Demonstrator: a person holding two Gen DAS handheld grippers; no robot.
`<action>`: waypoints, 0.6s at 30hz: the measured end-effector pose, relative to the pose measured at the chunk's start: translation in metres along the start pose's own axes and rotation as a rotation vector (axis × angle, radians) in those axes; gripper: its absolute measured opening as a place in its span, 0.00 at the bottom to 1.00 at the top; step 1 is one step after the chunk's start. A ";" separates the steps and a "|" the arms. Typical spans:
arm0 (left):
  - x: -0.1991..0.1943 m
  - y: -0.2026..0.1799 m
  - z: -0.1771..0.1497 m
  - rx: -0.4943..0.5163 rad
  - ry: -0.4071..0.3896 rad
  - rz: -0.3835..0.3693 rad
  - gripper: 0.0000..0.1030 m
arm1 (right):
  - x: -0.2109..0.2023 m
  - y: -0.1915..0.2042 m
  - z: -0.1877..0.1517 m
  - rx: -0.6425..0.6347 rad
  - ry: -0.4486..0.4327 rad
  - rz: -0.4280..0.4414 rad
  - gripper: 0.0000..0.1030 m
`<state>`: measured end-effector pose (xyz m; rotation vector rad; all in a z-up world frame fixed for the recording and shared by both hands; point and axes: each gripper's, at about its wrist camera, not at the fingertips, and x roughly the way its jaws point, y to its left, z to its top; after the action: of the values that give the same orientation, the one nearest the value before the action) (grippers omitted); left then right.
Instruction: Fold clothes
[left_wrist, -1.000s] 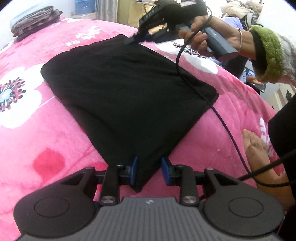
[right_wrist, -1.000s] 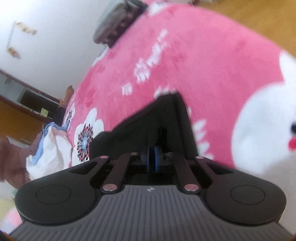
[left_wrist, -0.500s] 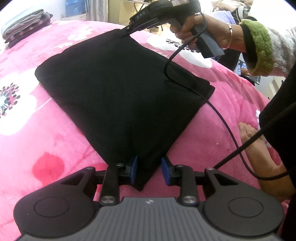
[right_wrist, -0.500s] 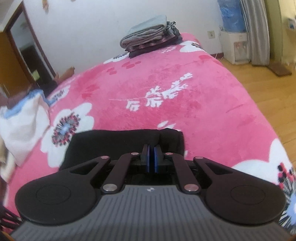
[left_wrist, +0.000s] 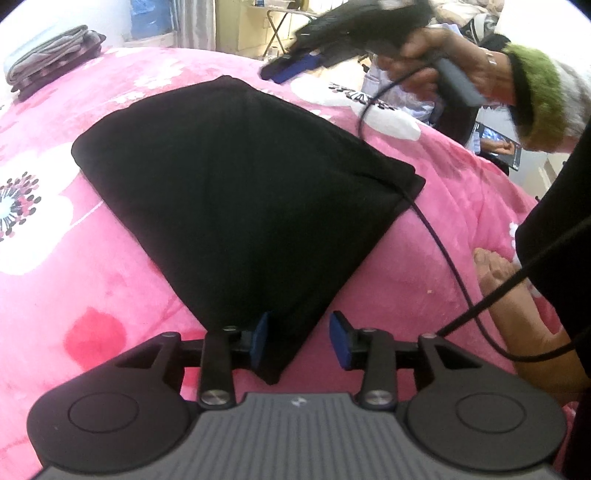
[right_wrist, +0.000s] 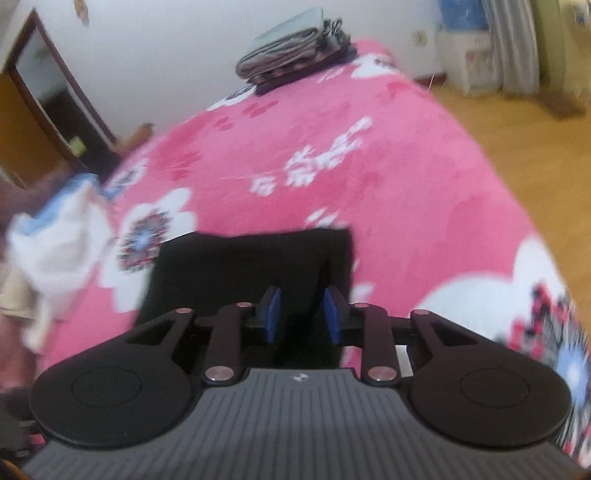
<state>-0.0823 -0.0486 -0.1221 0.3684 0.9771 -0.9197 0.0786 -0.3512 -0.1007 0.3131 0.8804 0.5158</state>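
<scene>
Bedroom setup, everything happening on a pink blanket with white flowers (left_wrist: 110, 280) spread over the bed, wood floor off to the side. Going left to right in the left wrist view: far back left there's a stack of folded clothes (left_wrist: 51, 55) by the wall, well away from the action. In the middle lies the black garment (left_wrist: 240, 192), folded flat into a squarish shape, one corner pointing at the camera. The left gripper (left_wrist: 301, 341) has just been opening: its jaws are spread, and that near corner sits between them with only the left pad touching, not pinched. Up top right, the right gripper (left_wrist: 291, 68) hangs above the far corner; it too has just been opening, jaws apart with nothing held, and the cloth lies loose below them in its own view.

What could go wrong imo: the cable (left_wrist: 436, 236) drapes across the garment's right edge, so pulling the hands away could drag it and undo the fold. The left pad could also snag that corner.
</scene>
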 end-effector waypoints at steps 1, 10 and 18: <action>-0.001 0.000 0.000 -0.003 -0.005 -0.001 0.38 | -0.005 0.000 -0.004 0.024 0.023 0.032 0.25; -0.001 -0.003 -0.001 -0.009 -0.004 0.008 0.38 | -0.014 0.020 -0.058 0.032 0.163 0.093 0.25; -0.011 0.002 0.001 -0.014 -0.005 0.036 0.37 | -0.027 0.022 -0.061 0.024 0.128 0.096 0.25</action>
<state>-0.0830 -0.0428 -0.1121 0.3708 0.9693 -0.8798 0.0093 -0.3442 -0.1102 0.3482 0.9997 0.6198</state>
